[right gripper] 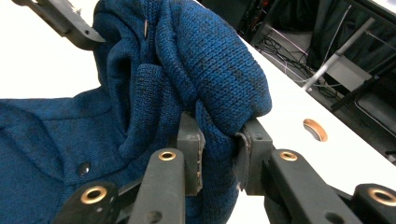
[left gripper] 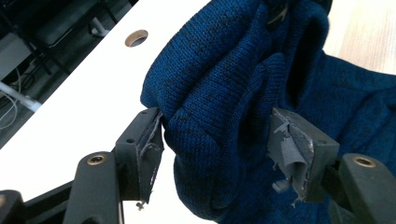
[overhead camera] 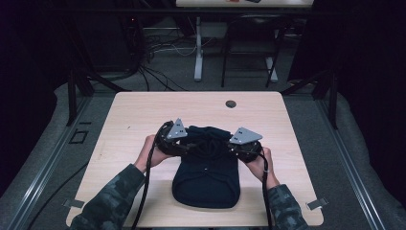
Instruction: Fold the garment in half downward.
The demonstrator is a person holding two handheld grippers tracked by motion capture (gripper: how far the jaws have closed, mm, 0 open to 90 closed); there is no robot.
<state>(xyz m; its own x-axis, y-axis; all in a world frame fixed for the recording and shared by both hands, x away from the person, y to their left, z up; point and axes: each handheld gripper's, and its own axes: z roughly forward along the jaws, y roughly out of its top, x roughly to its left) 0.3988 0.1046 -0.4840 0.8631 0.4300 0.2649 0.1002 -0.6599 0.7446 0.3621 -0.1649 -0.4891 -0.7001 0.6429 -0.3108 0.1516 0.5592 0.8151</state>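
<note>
Folding a knit garment, judged part done. Garment (overhead camera: 207,172), dark blue, lies mid-table (overhead camera: 143,110), nearest the person's edge. Lower body looks already folded into a compact rounded block; the far end, with collar or hood, is bunched between the two grippers and not yet laid flat.

Left gripper (overhead camera: 187,146): in the left gripper view its jaws stand apart around a thick roll of knit; the left pad (left gripper: 150,144) just touches the fabric, the right pad (left gripper: 292,149) stands clear of it. Read as released, fabric between the jaws but not pinched. Right pad's lining is torn and ragged.

Right gripper (overhead camera: 231,149): in the right gripper view its jaws are clenched on a fold of the knit (right gripper: 219,140), fabric bulging out above the pads. Firm hold on the garment's far edge.

Left to do, by judgement: lay the bunched end over or flatten it, free the right grip, tidy the block.

Counts:
- garment: one
- grippers: two, one per hand
- grey plates on grippers: two
- snap button (right gripper: 84,168) seen on garment: one
- hole (overhead camera: 231,103) in table: one, near far edge, well apart from the garment
- second table (overhead camera: 201,52) behind: one, partly in view, with cables on the floor

Nothing else lies on the table
</note>
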